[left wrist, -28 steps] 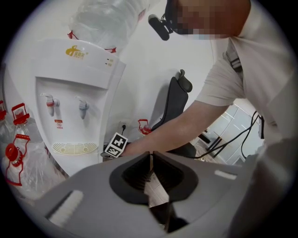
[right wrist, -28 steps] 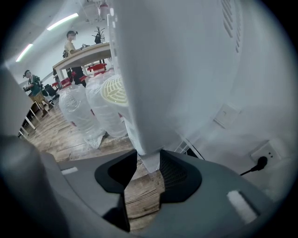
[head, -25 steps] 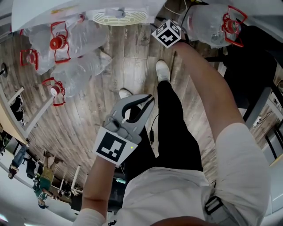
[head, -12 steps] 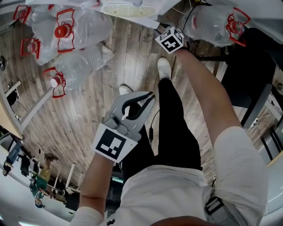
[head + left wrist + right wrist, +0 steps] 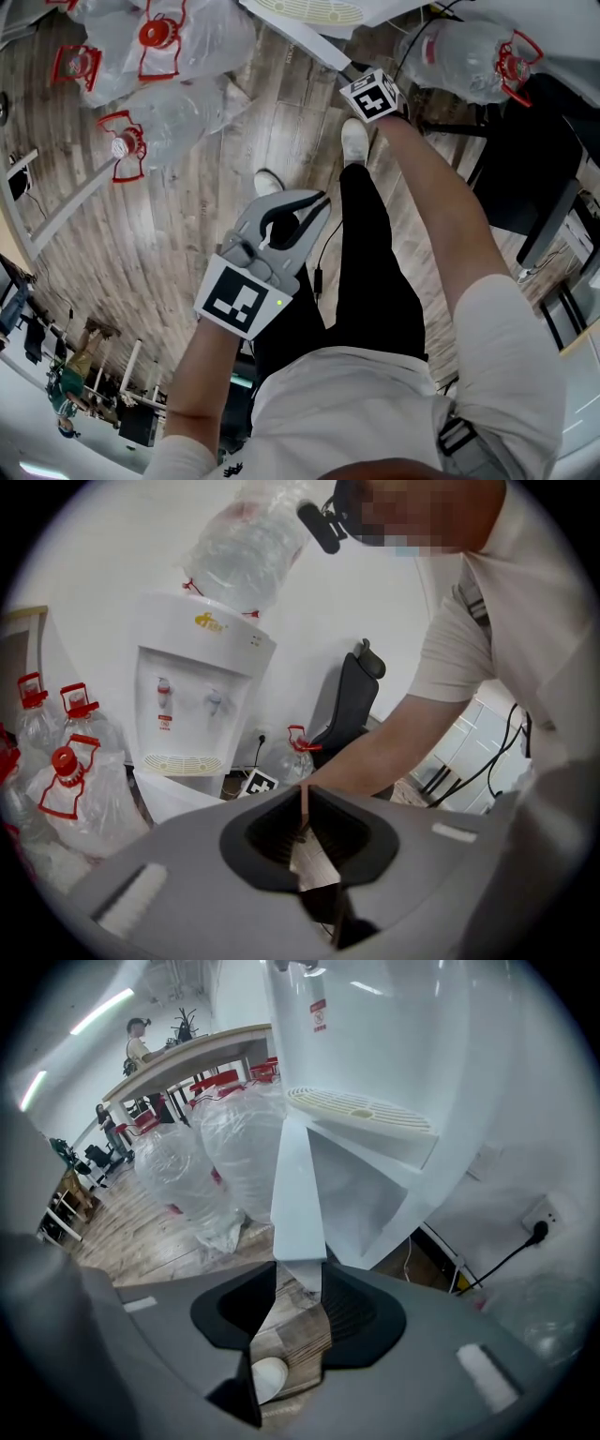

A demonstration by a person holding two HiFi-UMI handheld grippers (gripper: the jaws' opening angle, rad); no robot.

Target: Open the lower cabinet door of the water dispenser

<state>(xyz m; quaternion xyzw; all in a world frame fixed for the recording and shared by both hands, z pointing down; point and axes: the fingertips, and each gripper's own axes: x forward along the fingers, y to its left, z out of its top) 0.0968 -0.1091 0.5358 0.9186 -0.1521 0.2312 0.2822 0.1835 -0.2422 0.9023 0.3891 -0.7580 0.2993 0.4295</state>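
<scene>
movement over the last second belongs to the right gripper (image 5: pixel 302 1274): in the head view its marker cube (image 5: pixel 373 97) has drawn back toward the person, and a slanted white strip now runs from under the drip tray (image 5: pixel 309 11) to the cube. that strip is the lower cabinet door (image 5: pixel 298 1194), seen edge-on. the right gripper view confirms it. the jaws are clamped on the door's free edge, the panel stands out at an angle from the water dispenser (image 5: pixel 375 1035), and the pale hollow of the cabinet (image 5: pixel 361 1194) shows behind it.

the left gripper (image 5: pixel 319 199) has barely shifted. it hangs low over the wooden floor (image 5: pixel 234 141), beside the person's leg and well apart from the dispenser. its jaws meet at the tips with nothing between them.

judged from this, the door has left its frame and is partly swung, so the task is well along. what seems to remain is carrying the door further round on its hinge. the grip is only on a thin edge, so a pull off the door's arc could let it slip. empty bottles (image 5: pixel 178 56) lie nearby on the floor, on the side away from the right gripper.
</scene>
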